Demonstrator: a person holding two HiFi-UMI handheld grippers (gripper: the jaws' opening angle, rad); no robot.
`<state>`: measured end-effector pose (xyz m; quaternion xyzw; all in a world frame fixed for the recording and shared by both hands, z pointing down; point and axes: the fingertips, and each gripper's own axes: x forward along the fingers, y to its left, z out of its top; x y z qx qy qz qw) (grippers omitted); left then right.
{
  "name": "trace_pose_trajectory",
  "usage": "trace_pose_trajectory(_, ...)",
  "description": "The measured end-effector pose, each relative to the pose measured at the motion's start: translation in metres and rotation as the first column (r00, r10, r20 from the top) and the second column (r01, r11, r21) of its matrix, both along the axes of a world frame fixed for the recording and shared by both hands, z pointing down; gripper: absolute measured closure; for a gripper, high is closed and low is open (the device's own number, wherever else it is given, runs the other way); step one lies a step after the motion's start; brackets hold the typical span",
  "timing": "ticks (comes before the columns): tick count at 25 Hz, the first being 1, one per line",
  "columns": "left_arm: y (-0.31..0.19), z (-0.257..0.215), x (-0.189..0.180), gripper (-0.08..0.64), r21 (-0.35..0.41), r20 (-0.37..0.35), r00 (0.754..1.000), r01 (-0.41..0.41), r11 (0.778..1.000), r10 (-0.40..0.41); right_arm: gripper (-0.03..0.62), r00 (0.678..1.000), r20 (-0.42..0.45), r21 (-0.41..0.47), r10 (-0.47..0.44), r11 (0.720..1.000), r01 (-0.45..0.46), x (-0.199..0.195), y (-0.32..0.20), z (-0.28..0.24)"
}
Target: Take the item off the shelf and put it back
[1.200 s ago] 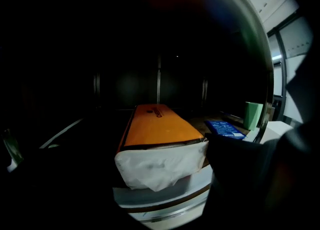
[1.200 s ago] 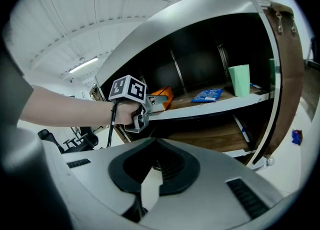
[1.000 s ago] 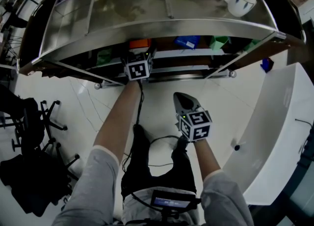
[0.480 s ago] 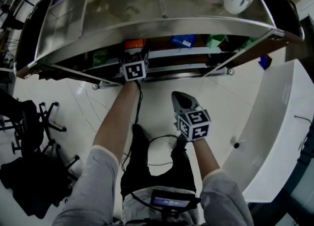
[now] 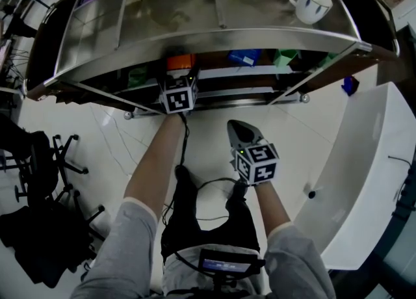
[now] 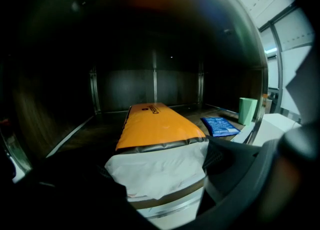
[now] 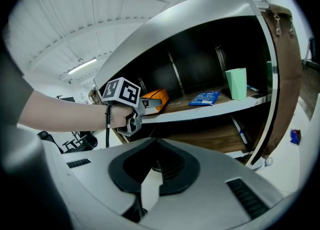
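My left gripper point(image 7: 151, 103) has just been closing its jaws and now pinches the white end of the orange pack point(image 6: 157, 126), which lies on the shelf point(image 6: 97, 129). My right gripper point(image 5: 242, 134) hangs empty with its jaws together, clear of the shelf.

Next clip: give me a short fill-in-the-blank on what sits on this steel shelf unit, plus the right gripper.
In the left gripper view, the flat orange pack lies ____ of the flat blue packet.
The pale green cup stands ____.
The white ceramic mug sits on the steel shelf unit's ____ surface.
The right gripper holds ____.
Missing: left; upright; top; nothing.
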<state>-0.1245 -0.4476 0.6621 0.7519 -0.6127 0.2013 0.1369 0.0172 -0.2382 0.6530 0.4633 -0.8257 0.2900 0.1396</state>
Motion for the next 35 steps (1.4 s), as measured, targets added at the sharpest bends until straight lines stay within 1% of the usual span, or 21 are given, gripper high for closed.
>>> trace_pose_trajectory(7,0.038,-0.032,0.005,0.124,0.013,-0.041,0.999,-0.028,1.000,0.028,0.583,1.000,-0.005,0.029,-0.020,0.999,0.020,-0.007,0.002,-0.029)
trace_pose_trajectory(13,0.105,-0.059,-0.003,0.124,-0.026,-0.067,0.997,-0.032,0.999,0.030,0.583,0.999,-0.011,0.051,-0.037,0.998,0.038,-0.005,0.013,-0.066)
trace_pose_trajectory(16,0.140,-0.077,-0.010,0.124,-0.036,-0.064,0.997,-0.035,0.999,0.033,0.583,0.999,-0.010,0.061,-0.044,0.997,0.044,-0.004,0.022,-0.085)
trace_pose_trajectory(22,0.196,-0.123,-0.023,0.124,-0.011,-0.052,0.998,-0.048,0.999,0.047,0.583,0.998,-0.005,0.085,-0.070,0.994,0.070,-0.004,0.039,-0.118)
trace_pose_trajectory(25,0.226,-0.145,-0.025,0.124,-0.004,-0.064,0.996,-0.060,0.998,0.060,0.583,0.997,-0.005,0.089,-0.080,0.993,0.080,-0.002,0.050,-0.130)
trace_pose_trajectory(31,0.275,-0.190,-0.031,0.124,0.035,-0.077,0.995,-0.064,0.997,0.067,0.583,0.994,-0.015,0.117,-0.106,0.987,0.107,0.000,0.073,-0.157)
trace_pose_trajectory(35,0.300,-0.211,-0.035,0.124,0.057,-0.099,0.992,-0.070,0.996,0.075,0.583,0.994,-0.023,0.131,-0.109,0.985,0.111,0.006,0.084,-0.171)
